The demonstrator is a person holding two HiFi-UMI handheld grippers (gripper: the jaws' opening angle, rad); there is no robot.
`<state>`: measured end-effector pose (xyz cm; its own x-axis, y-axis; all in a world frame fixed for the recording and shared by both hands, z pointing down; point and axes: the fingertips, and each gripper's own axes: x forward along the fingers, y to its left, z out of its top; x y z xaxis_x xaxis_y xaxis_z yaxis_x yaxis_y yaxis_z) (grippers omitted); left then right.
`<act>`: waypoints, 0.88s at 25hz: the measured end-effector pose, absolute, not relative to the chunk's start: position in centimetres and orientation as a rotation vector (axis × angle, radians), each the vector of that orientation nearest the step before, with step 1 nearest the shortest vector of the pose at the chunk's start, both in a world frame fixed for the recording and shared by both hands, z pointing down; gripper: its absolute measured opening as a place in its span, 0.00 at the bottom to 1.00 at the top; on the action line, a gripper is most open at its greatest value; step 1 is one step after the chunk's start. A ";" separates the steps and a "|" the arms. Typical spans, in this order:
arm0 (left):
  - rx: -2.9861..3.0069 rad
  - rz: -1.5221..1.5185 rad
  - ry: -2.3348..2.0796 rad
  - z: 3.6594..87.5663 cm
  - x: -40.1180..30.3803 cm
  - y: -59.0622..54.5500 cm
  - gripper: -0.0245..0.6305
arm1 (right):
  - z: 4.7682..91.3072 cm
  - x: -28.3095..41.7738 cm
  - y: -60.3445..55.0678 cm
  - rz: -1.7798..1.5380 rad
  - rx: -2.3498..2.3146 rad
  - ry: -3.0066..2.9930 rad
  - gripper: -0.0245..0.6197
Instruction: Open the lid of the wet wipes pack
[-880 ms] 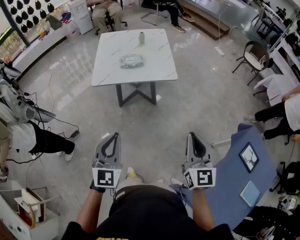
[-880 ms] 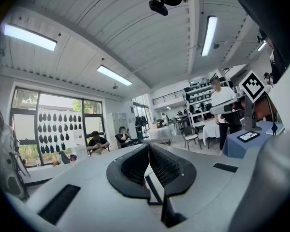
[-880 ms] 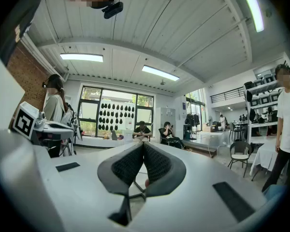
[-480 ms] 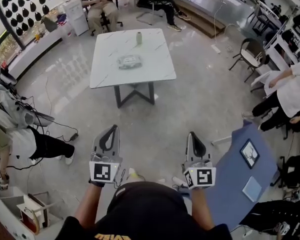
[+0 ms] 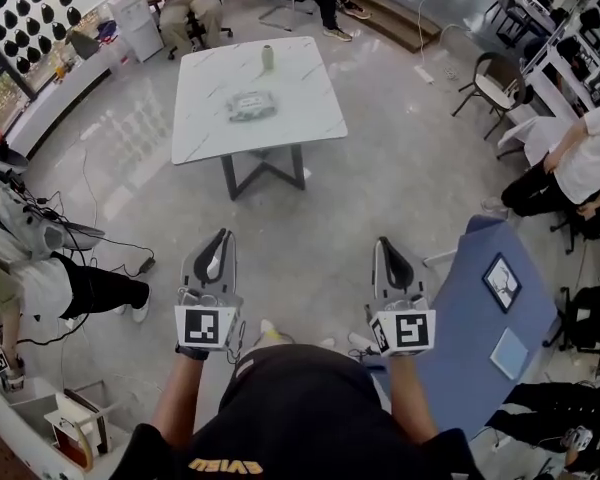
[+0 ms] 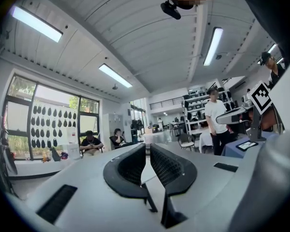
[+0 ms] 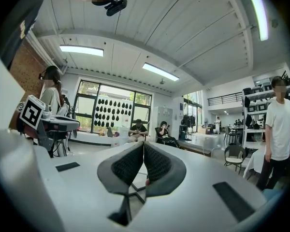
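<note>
The wet wipes pack (image 5: 249,106) lies flat near the middle of a white marble-top table (image 5: 205,133), far ahead of me in the head view. My left gripper (image 5: 218,240) and right gripper (image 5: 383,245) are held level over the floor, well short of the table, both shut with nothing between the jaws. In the left gripper view the left gripper (image 6: 147,148) shows its jaws together at the tips; in the right gripper view the right gripper (image 7: 143,145) is likewise shut. The pack is hidden in both gripper views.
A small bottle (image 5: 268,58) stands at the table's far edge. A blue-covered table (image 5: 460,348) with a tablet (image 5: 501,282) is at my right. People sit beyond the table and at both sides; cables (image 5: 90,233) trail over the floor at left.
The table and pack have slid left and up in the head view as my viewpoint shifted. Both grippers stay shut and have risen a little in the picture.
</note>
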<state>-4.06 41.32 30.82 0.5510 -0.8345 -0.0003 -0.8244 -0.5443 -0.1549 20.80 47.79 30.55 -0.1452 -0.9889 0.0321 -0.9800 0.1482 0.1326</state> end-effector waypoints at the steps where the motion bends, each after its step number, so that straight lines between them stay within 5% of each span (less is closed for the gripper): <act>1: -2.650 -0.112 1.415 30.9 -4.0 41.2 0.07 | 30.6 20.6 47.6 -0.124 1.974 -2.295 0.05; 7: -2.660 -0.080 1.413 30.9 -3.8 41.0 0.12 | 30.7 19.6 47.1 -0.154 1.943 -2.297 0.06; 12: -2.663 -0.094 1.408 31.1 -4.2 40.6 0.31 | 30.7 19.0 46.4 -0.144 1.927 -2.314 0.12; 22: -2.694 0.024 1.364 30.1 -6.4 39.2 0.48 | 30.9 16.3 44.0 -0.162 1.891 -2.324 0.48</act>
